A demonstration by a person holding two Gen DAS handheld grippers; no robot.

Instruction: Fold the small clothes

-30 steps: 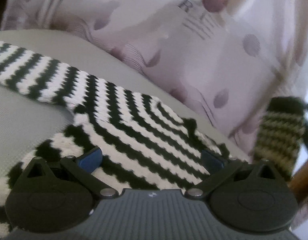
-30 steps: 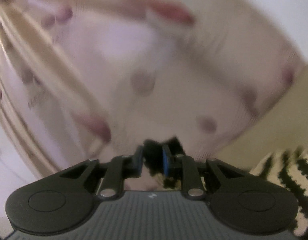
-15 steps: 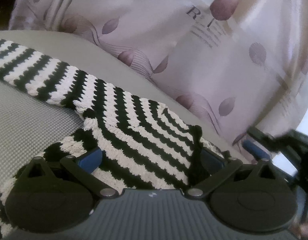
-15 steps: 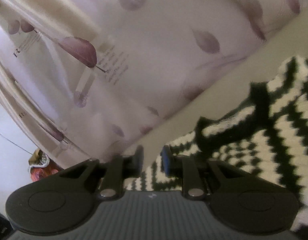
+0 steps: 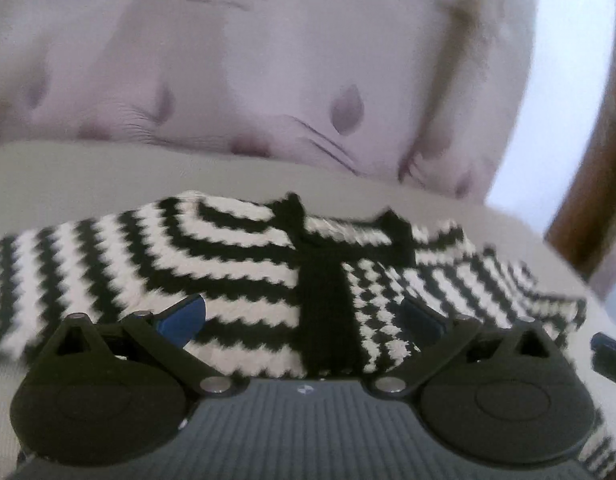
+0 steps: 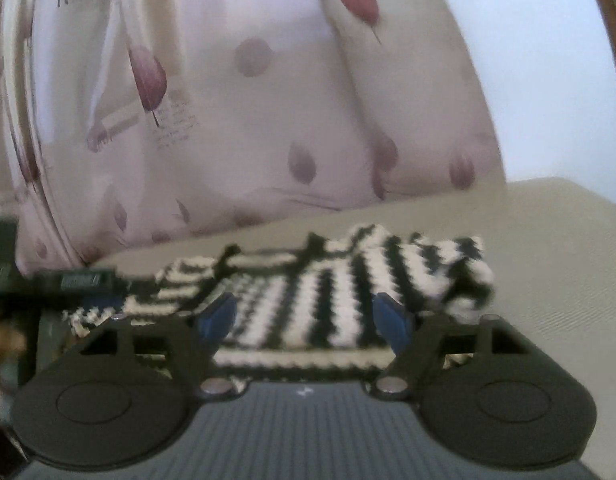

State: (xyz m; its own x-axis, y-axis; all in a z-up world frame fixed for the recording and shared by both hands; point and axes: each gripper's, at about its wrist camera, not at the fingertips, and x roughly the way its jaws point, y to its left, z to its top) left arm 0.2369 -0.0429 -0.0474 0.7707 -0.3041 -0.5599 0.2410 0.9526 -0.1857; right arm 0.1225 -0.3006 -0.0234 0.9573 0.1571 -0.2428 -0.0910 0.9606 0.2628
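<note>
Garment: striped knit sweater [image 5: 235, 264], black and white, small; lies spread on the grey-beige cushion [image 5: 107, 168], front side up judging by the black band [image 5: 324, 304] running down the middle.
Position: near the cushion's rear edge, just in front of the hanging curtain [image 5: 267, 80]; flat enough for a fold to be set up.
Far side: in the right wrist view, bunched and heaped at the right end [image 6: 460, 268], not laid flat; likely a sleeve or side panel already turned inward, though blur prevents certainty.
Left gripper [image 5: 303, 316]: jaws spread wide, nothing between them; hovers low over the near hem, straddling the black band. Placement suits a check of the centre line before choosing a grasp point.
Right gripper [image 6: 303, 320]: jaws likewise wide apart, empty; poised above the near edge of the knit, facing the heaped end.
Contact: cannot tell whether either set of fingers touches the fabric; views too low and blurred.
Other gripper: dark body visible at left edge of the right wrist view [image 6: 79, 280], beside the sweater.
Stage: judged early to middle; no grasp in hand.
Risk: loose knit stretches and drags; single-layer pinch advisable.
</note>
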